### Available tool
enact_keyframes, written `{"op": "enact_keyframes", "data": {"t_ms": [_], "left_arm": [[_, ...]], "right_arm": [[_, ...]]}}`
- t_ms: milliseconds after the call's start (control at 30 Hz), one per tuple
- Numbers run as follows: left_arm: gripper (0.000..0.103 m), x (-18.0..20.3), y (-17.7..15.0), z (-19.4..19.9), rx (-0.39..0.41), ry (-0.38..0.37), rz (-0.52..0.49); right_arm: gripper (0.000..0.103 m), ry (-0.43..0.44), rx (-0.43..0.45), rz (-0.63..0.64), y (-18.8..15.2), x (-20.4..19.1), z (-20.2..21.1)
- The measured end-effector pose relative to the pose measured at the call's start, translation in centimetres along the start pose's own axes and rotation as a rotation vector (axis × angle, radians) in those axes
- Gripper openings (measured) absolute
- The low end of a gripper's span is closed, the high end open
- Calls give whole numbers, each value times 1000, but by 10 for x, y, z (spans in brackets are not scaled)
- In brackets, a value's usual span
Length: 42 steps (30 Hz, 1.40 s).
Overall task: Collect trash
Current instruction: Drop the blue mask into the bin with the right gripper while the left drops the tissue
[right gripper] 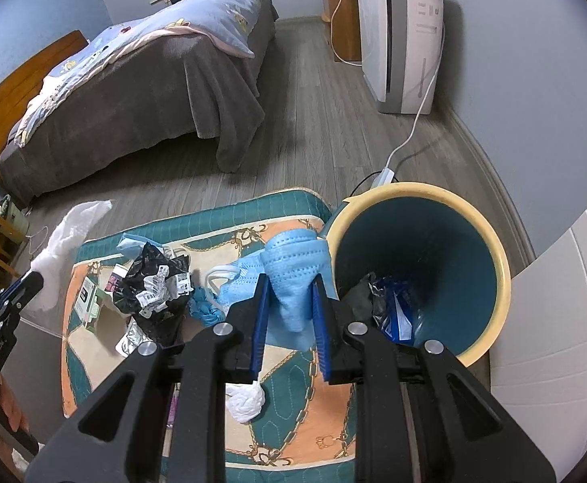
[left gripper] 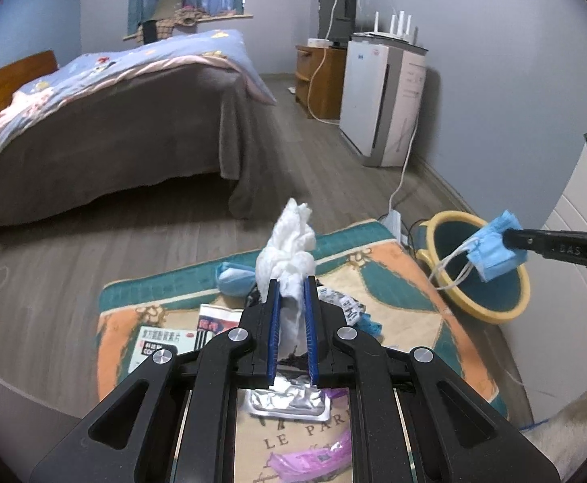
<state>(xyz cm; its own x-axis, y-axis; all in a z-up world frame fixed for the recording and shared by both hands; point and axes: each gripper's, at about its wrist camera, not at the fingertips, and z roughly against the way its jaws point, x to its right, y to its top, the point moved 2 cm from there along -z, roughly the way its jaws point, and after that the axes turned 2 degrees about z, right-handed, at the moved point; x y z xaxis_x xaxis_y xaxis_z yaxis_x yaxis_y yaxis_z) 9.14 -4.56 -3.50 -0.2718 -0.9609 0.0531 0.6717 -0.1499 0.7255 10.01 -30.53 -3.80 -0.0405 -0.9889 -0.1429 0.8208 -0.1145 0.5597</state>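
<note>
My left gripper (left gripper: 292,281) is shut on a crumpled white tissue (left gripper: 289,249) and holds it above the patterned mat (left gripper: 394,277). My right gripper (right gripper: 291,281) is shut on a blue face mask (right gripper: 297,273) and holds it beside the rim of the yellow-rimmed teal trash bin (right gripper: 490,249). In the left wrist view the mask (left gripper: 499,251) hangs over the bin (left gripper: 523,298). The bin holds dark and blue wrappers (right gripper: 386,302). On the mat lie a black crumpled bag (right gripper: 152,294), another blue mask (right gripper: 237,281), a white tissue ball (right gripper: 247,400), a foil blister pack (left gripper: 289,400), a pink wrapper (left gripper: 313,457) and a medicine box (left gripper: 160,342).
A bed with a grey cover (left gripper: 112,129) stands to the left on the wooden floor. A white air purifier (left gripper: 382,96) and a wooden cabinet (left gripper: 321,80) stand along the right wall. A white cable and power strip (right gripper: 386,175) lie behind the bin.
</note>
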Motion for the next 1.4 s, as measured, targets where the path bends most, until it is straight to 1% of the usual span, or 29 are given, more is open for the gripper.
{"op": "enact_keyframes", "data": {"t_ms": [267,433,667,767,833,1067,1200,1400], "left_arm": [[12,3,-6,-7,-28,-2,-7],[12,11,-8,-7,-30,-7,-33],[12,25,-11,-14,-56,-20,-60],[12,37,-13,-17,-60,-23,-84],[12,44,-12,-19,-65,-39,-86],[13,71,-7,-26,-56,-82,-109],[13,92,-1,-34,-56,-99,-151],[13,128,3,-44,-61,-148,-217]], "right_arm": [[20,-6,19,23,2,-4,5],[20,-38,24,35,1,-4,4],[20,-65,53,64,7,2,10],[20,-70,51,56,10,13,8],[20,-77,45,40,12,24,6],[20,-94,23,-60,14,70,-1],[20,-109,8,-114,13,94,-6],[20,-136,-28,-180,8,123,-19]]}}
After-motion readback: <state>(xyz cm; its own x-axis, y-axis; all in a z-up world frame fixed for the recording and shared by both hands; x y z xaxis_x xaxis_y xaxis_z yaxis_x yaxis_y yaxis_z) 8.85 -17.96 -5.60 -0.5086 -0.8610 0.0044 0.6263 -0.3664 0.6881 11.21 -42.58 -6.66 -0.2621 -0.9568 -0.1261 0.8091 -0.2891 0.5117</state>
